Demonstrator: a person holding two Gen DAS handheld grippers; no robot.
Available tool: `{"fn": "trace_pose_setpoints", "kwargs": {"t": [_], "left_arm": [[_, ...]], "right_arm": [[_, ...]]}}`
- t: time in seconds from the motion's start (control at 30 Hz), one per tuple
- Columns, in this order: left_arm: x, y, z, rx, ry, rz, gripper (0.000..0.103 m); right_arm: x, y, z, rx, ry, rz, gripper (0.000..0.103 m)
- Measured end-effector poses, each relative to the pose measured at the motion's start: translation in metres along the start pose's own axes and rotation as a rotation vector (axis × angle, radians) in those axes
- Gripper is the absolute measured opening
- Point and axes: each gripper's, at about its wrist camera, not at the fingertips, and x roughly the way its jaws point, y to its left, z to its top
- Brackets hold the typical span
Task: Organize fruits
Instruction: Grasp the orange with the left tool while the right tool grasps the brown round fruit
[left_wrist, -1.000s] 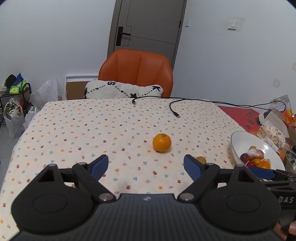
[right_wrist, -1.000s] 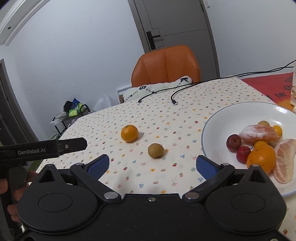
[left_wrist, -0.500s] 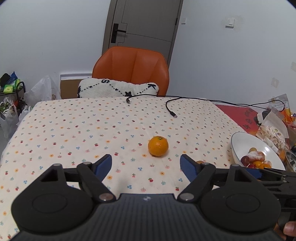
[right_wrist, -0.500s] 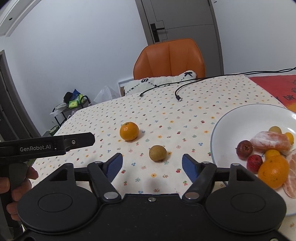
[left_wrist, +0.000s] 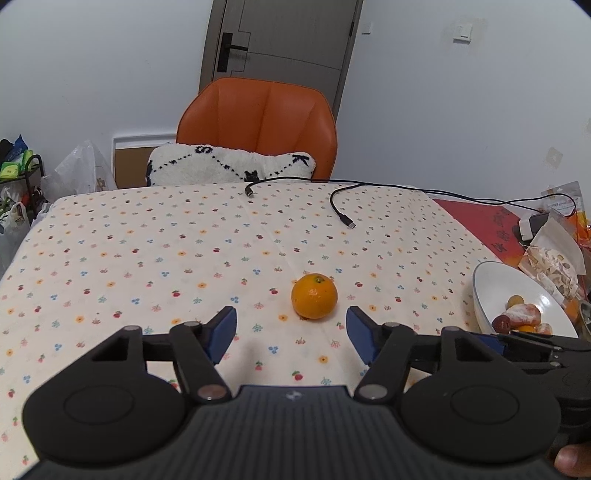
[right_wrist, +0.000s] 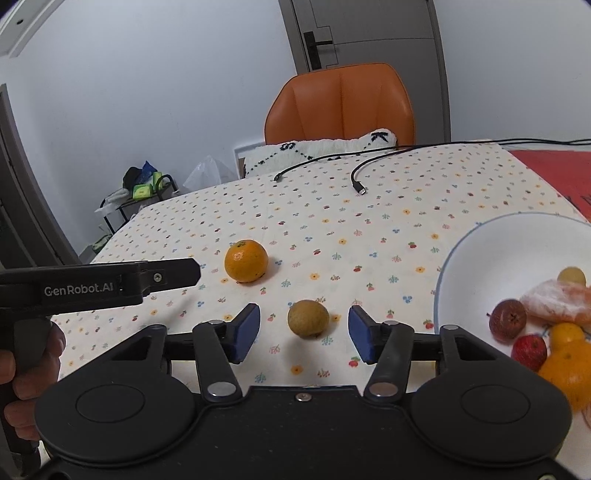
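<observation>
Left gripper (left_wrist: 291, 330): jaws spread wide, nothing between them, blue pads facing each other above the flowered tablecloth (left_wrist: 166, 251).

Mandarin orange (left_wrist: 314, 295): whole, unpeeled, on the tablecloth just ahead of the left gripper's fingertips, nearer its right finger, touching neither. Seen from the right wrist (right_wrist: 246, 260) it sits ahead and to the left of the right gripper, just past the tip of the left tool.

Right gripper (right_wrist: 303, 334): jaws apart, not gripping. Its blue pads (right_wrist: 246, 332) flank the small brown-green fruit with a gap on each side.

Small brown-green round fruit (right_wrist: 308, 318): rough skin, kind cannot be told; on the tablecloth between the right gripper's fingertips, roughly centred.

White plate (right_wrist: 480, 273): to the right of the right gripper, just beside its right finger. Contents: peeled mandarin pieces (right_wrist: 557, 301), two small red fruits (right_wrist: 507, 324), a whole orange fruit (right_wrist: 569, 373), a small yellow fruit (right_wrist: 571, 276). From the left wrist the plate (left_wrist: 491, 291) lies far right.

Beyond both tools: black USB cables (left_wrist: 341, 210) on the far part of the table, orange chair (left_wrist: 258, 125) with a white patterned cushion (left_wrist: 229, 170), grey door (left_wrist: 280, 40).

Hand (right_wrist: 26, 373): holds the left tool's handle, at the left edge of the right wrist view.
</observation>
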Motion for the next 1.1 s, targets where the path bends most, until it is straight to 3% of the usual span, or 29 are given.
{"fn": "trace_pose_setpoints", "kwargs": {"t": [0.3,0.37,0.63,0.93,1.1], "left_arm": [[0.015,-0.006,0.005,0.013,0.016,-0.007,0.061],[0.019,-0.007,0.005,0.013,0.020,-0.007,0.061],[0.038,-0.010,0.007,0.014,0.035,-0.010,0.060],[0.057,-0.013,0.009,0.010,0.052,-0.023,0.054],[0.069,-0.013,0.007,0.011,0.072,-0.017,0.045]], "right_arm": [[0.016,0.002,0.001,-0.019,0.040,0.008,0.038],[0.020,0.001,0.001,-0.020,0.051,0.008,0.026],[0.015,0.000,0.005,-0.033,0.028,0.025,0.025],[0.010,-0.004,0.015,-0.039,-0.003,0.009,0.026],[0.012,-0.008,0.019,-0.033,-0.008,0.002,0.025]]}}
